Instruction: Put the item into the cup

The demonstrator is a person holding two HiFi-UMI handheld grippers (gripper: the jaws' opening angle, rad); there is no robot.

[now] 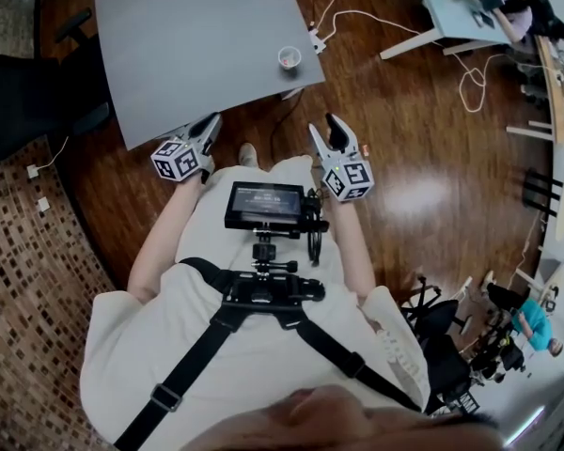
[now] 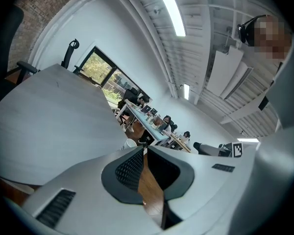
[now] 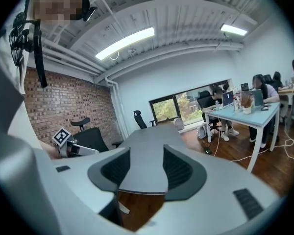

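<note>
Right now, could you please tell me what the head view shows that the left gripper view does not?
Only the head view shows the chest-mounted monitor and the marker cube on the left gripper. Only the left gripper view shows the ceiling light and the window. Both show the grey table, the cup standing on it, and the right gripper.

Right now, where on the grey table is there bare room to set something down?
Nearly all of the flat grey table is bare, back from the near edge by the left gripper. Only the spot near its right front corner is taken, by the white paper cup.
</note>
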